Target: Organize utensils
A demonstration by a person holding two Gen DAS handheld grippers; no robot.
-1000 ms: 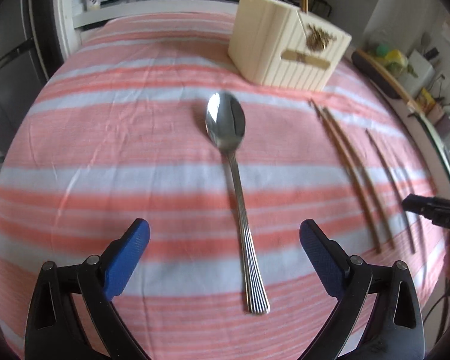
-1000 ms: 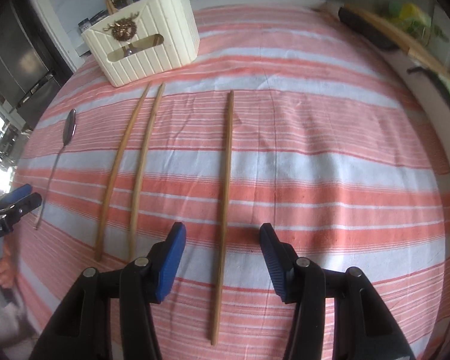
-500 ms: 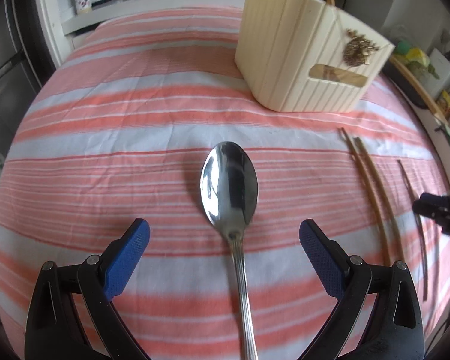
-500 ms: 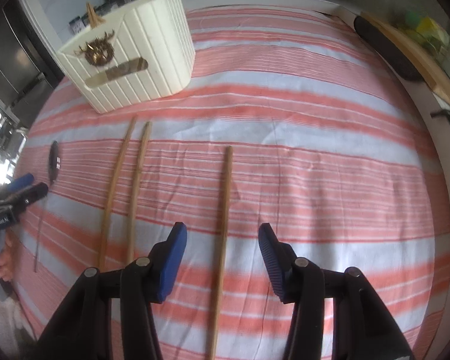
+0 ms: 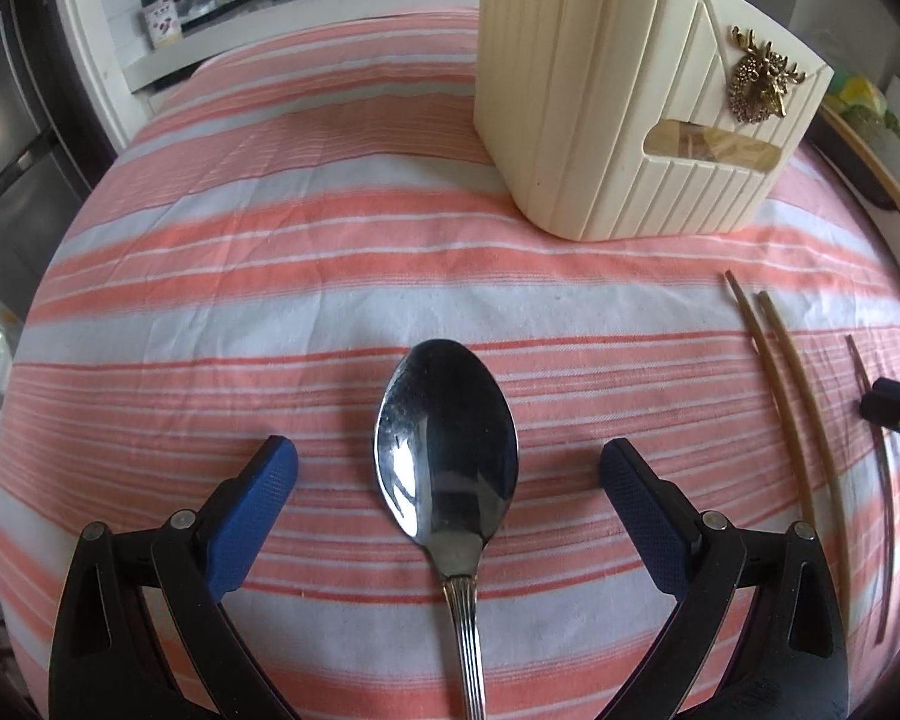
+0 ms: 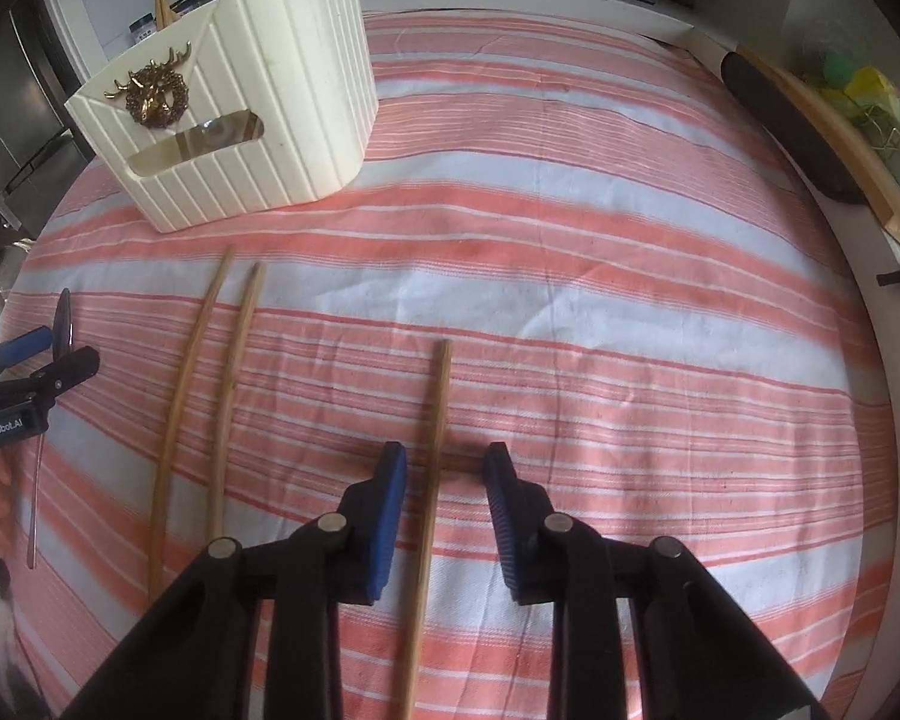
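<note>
Your left gripper [image 5: 448, 468] hangs low over the striped tablecloth [image 5: 270, 252] with its jaws spread wide, the bowl of the steel spoon [image 5: 447, 450] lying square between the blue pads [image 5: 252, 516], touching neither; the handle runs back toward you under the tool. That centring looks like a line-up for a pinch at the spoon's neck. Your right gripper [image 6: 444, 474] is likewise parted, though more narrowly, straddling a single wooden chopstick [image 6: 432, 480] that lies lengthwise between its pads without contact. Just left of it, two more chopsticks [image 6: 210, 396] lie side by side, tips pointing far toward the cream utensil holder [image 6: 252, 120], which stands upright at the far side and already shows sticks poking above its rim: the likely home for everything loose.
</note>
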